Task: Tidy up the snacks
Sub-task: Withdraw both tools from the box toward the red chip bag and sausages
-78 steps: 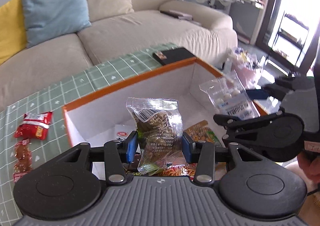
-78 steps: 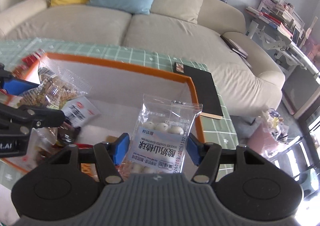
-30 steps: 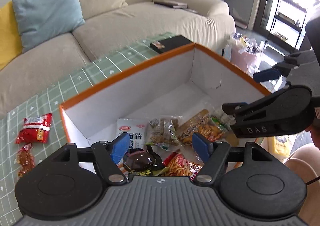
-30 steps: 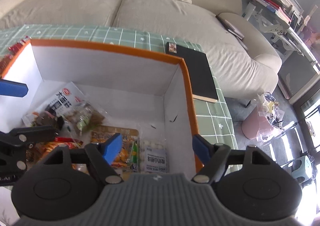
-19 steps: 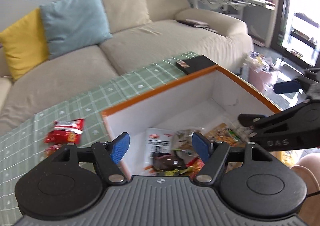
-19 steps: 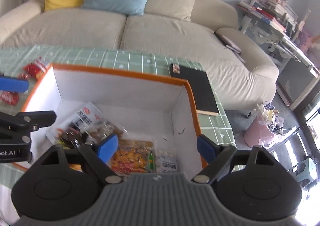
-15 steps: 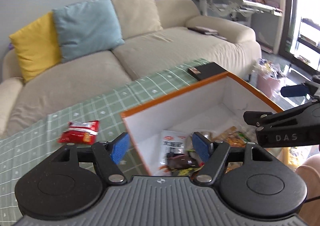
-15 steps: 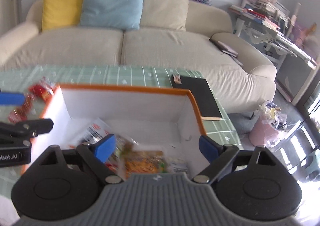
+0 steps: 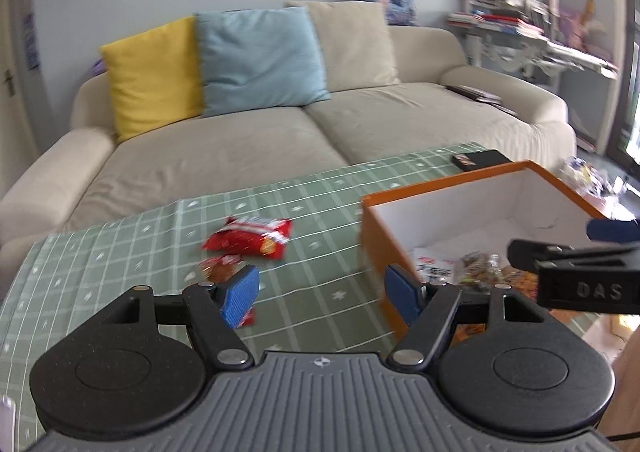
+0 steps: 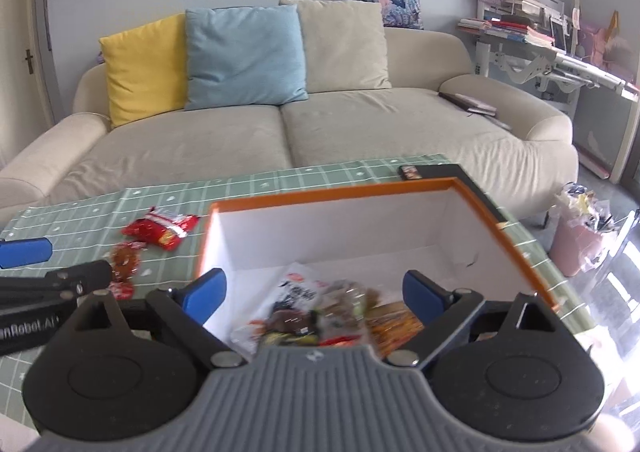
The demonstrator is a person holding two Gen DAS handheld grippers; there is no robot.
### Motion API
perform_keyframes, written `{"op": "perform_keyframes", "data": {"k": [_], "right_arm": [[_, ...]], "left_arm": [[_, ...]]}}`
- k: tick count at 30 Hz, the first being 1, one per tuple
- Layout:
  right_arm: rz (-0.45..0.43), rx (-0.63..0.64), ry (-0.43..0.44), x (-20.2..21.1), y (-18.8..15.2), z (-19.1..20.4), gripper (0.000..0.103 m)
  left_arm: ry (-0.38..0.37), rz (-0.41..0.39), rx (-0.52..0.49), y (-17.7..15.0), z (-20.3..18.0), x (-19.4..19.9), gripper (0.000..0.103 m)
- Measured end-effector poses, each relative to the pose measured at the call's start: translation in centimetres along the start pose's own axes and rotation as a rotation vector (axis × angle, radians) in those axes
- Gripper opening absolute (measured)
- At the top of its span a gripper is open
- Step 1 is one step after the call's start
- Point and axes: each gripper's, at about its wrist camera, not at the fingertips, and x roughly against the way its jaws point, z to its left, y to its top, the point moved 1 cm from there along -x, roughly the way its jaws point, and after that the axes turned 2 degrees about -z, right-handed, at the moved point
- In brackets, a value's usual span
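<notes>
Beside the orange box (image 9: pixel 448 188), red snack packets (image 9: pixel 248 238) on tablecloth (image 9: pixel 320 292)

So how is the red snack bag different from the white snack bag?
The red snack bag lies on the green tablecloth, outside the box; the white snack bag lies inside it. The red one lies clear of other snacks; the white one is partly covered by them. Both lie flat, ungripped.
</notes>
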Motion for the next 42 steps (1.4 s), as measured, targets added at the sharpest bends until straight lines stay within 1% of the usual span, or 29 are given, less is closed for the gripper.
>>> {"op": "perform_keyframes", "data": {"k": [5,11,16,22,24,26,30,32,34,37,39,42], "right_arm": [[-0.002,0.038,0.033,0.2,-1.4,2.8,0.093],[-0.017,0.132,0.103,0.1,-2.4,6.7,0.093],[-0.033,0.224,0.158,-0.4,-2.5,10.1,0.093],[-0.044,0.359,0.165,-2.3,-2.3,14.1,0.093],[-0.031,0.375,0.192,-3.3,-2.1,15.0,0.093],[-0.002,0.375,0.212,-4.4,-1.9,15.9,0.093],[0.060,0.378,0.214,-7.2,-1.3,17.0,0.093],[0.090,0.381,0.221,-8.7,-0.8,17.4,0.090],[0.112,0.393,0.214,-10.0,-0.3,17.5,0.081],[0.138,0.416,0.197,-11.9,0.7,17.6,0.072],[0.156,0.420,0.207,-13.1,1.6,17.7,0.072],[0.183,0.438,0.208,-14.9,2.8,18.0,0.072]], "left_arm": [[0.025,0.015,0.080,-2.1,3.5,0.2,0.084],[0.039,0.037,0.138,-4.1,6.7,0.4,0.084],[0.045,0.044,0.171,-4.8,9.2,0.1,0.084],[0.067,0.069,0.193,-5.3,11.9,-1.1,0.081],[0.074,0.073,0.205,-5.4,12.8,-1.5,0.080],[0.067,0.083,0.221,-5.4,13.6,-2.2,0.079],[0.041,0.100,0.255,-5.5,15.2,-3.5,0.078],[0.014,0.114,0.271,-5.3,15.7,-4.4,0.078],[-0.008,0.121,0.294,-5.0,16.1,-5.3,0.078],[-0.041,0.145,0.326,-4.3,16.4,-7.1,0.080],[-0.067,0.175,0.335,-3.7,16.3,-8.7,0.084],[-0.083,0.223,0.369,-3.2,16.3,-11.3,0.084]]}}
